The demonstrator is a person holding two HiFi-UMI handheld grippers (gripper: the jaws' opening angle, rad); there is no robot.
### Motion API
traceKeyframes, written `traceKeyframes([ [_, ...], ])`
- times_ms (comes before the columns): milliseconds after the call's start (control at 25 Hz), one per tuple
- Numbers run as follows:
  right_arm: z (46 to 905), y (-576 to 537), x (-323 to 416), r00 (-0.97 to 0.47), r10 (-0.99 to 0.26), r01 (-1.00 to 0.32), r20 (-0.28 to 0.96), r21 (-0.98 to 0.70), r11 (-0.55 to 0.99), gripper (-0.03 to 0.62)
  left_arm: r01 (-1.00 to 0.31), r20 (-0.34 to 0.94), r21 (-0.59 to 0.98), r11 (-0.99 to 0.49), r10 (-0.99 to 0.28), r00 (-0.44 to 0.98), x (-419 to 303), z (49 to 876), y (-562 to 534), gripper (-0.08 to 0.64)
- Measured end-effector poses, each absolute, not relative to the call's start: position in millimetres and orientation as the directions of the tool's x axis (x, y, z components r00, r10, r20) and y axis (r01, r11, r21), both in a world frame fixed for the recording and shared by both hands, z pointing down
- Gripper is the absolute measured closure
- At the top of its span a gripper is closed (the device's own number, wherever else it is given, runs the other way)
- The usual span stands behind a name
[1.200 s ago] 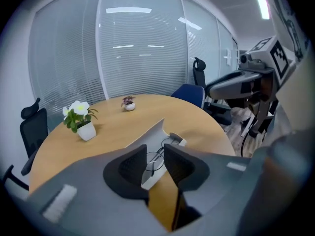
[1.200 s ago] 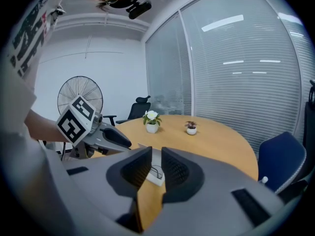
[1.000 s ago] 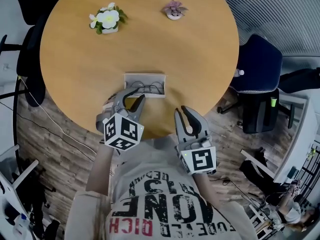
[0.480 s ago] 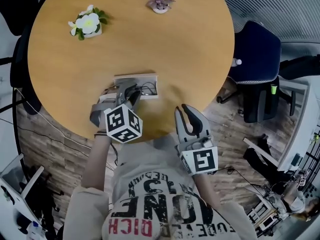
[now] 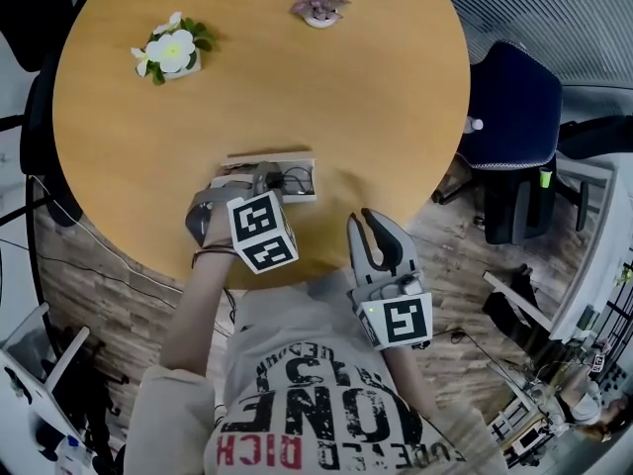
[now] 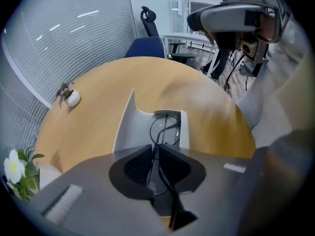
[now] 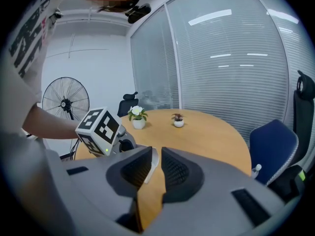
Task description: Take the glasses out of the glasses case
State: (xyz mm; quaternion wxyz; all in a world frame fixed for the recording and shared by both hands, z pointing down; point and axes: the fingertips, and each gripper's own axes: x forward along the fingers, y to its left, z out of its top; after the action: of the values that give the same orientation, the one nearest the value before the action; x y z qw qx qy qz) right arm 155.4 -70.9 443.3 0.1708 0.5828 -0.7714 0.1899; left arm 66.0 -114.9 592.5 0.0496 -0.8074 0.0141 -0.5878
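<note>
glasses [image 6: 165, 129] lie in the open glasses case [image 6: 129, 129], not yet lifted; left hand-held gripper [image 6: 154, 149] has just closed on their frame; right hand-held gripper [image 7: 156, 152] hangs slightly open, empty.

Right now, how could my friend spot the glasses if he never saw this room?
Find the round wooden table; by its near edge lies an open white case. Inside are the glasses: thin black wire loops, nothing like the flower pots on the far side.
</note>
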Motion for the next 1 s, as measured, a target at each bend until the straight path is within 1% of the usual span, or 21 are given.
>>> traceKeyframes([
  [200, 447, -74, 154, -0.269, -0.829, -0.962, 0.490, -0.097, 0.255, 0.522, 0.078, 0.963, -0.103, -0.992, -0.079, 0.257, 67, 595, -115, 0.512],
  [320, 451, -74, 153, -0.270, -0.823, -0.962, 0.500, -0.108, 0.251, 0.522, 0.100, 0.956, -0.134, -0.986, -0.103, 0.274, 68, 594, -114, 0.515],
  [440, 451, -78, 151, -0.278, -0.819, -0.960, 0.501, -0.109, 0.259, 0.522, 0.091, 0.943, -0.168, -0.982, -0.133, 0.305, 68, 593, -117, 0.527],
  [680, 448, -81, 148, -0.289, -0.819, -0.957, 0.496, -0.113, 0.269, 0.522, 0.110, 0.937, -0.210, -0.971, -0.168, 0.307, 67, 583, -115, 0.541],
  [800, 447, -81, 147, -0.291, -0.819, -0.956, 0.495, -0.113, 0.271, 0.522, 0.071, 0.924, -0.225, -0.972, -0.190, 0.333, 64, 569, -116, 0.543],
  [1000, 445, -82, 145, -0.299, -0.821, -0.953, 0.486, -0.110, 0.282, 0.523, -0.044, 0.877, -0.263, -0.964, -0.258, 0.407, 59, 532, -126, 0.543],
])
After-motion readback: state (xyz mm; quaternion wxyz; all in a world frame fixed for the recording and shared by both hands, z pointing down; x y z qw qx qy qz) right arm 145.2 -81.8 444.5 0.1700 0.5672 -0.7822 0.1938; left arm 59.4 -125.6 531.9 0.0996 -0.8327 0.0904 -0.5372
